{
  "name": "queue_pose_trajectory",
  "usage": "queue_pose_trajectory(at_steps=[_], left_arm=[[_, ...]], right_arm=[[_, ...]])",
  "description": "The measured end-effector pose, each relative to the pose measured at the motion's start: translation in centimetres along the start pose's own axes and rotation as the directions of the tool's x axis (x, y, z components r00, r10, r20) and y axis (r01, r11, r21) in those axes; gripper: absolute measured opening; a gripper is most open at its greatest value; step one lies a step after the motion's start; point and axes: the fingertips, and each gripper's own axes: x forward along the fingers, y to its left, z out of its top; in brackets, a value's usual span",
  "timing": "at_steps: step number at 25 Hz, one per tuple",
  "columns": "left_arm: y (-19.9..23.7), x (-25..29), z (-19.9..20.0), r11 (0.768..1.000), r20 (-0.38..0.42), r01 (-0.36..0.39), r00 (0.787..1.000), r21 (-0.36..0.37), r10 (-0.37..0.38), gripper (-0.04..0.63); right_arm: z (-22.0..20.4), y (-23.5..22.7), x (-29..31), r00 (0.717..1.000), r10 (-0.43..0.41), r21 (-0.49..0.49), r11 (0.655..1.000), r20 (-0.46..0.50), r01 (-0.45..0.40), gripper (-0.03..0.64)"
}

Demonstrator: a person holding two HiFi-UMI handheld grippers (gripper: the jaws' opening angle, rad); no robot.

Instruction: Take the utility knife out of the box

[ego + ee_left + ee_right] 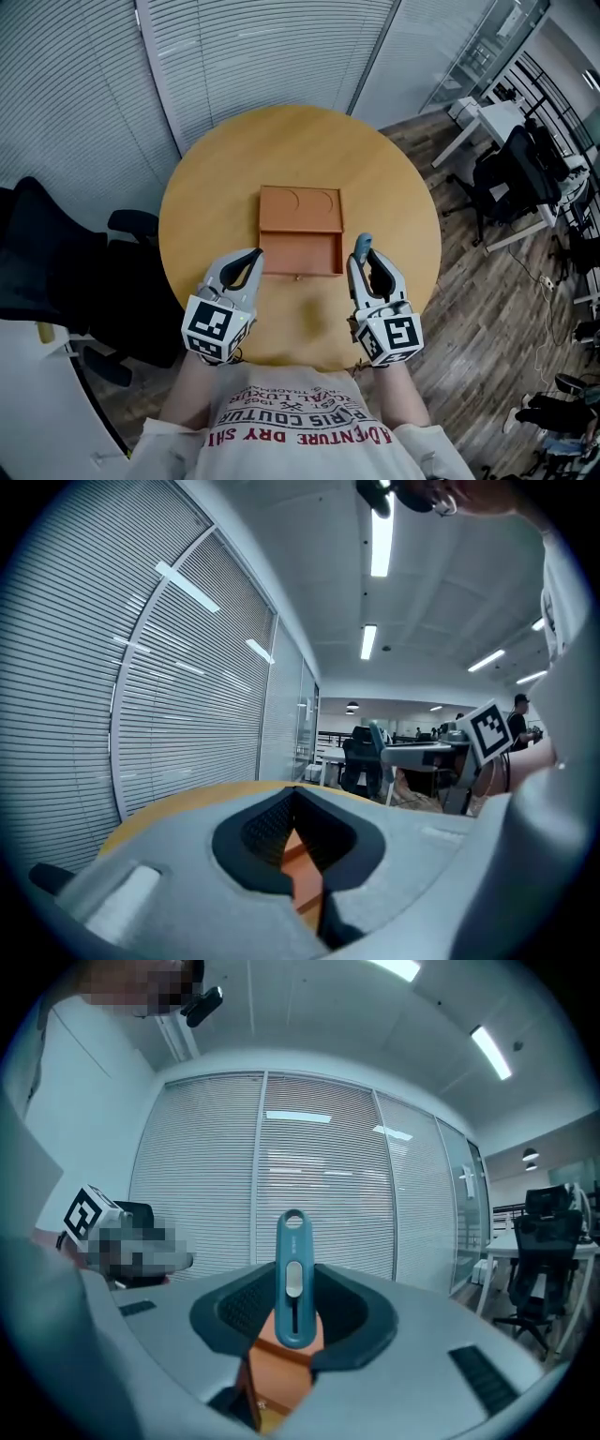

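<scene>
An open orange-brown box (300, 253) lies in the middle of the round wooden table (394, 197), its lid (300, 209) folded back on the far side. My right gripper (362, 257) hovers at the box's right front corner, shut on a blue utility knife (363, 246) whose end pokes out past the jaw tips. In the right gripper view the knife (292, 1279) stands upright between the jaws, its slider facing the camera, with the box (281, 1372) below. My left gripper (255, 255) sits at the box's left front corner, shut with nothing in it. Through its jaws the box (302, 874) shows.
A black office chair (56, 272) stands left of the table. Slatted blinds (262, 56) run along the far wall. Desks and chairs (520, 159) fill the room to the right. The person's printed shirt (300, 422) is at the table's near edge.
</scene>
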Motion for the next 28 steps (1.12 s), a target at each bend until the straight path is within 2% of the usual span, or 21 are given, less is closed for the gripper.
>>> queue_pose_trajectory(at_steps=[9,23,28], left_arm=[[-1.5,0.5,0.5,1.0,0.015,0.005,1.0,-0.003,-0.004,-0.005],[-1.9,0.7,0.8,0.999,0.016,-0.029,0.999,0.016,0.028,-0.005],[-2.2,0.6,0.6,0.999,0.012,-0.021,1.0,0.029,0.02,-0.006]], right_arm=[[0.4,-0.2,-0.2,0.999,0.034,-0.039,0.999,-0.003,-0.034,0.133],[0.1,0.0,-0.5,0.998,0.058,-0.021,0.998,0.008,-0.057,0.133],[0.4,0.2,-0.9,0.997,0.062,-0.005,0.998,0.042,-0.062,0.133]])
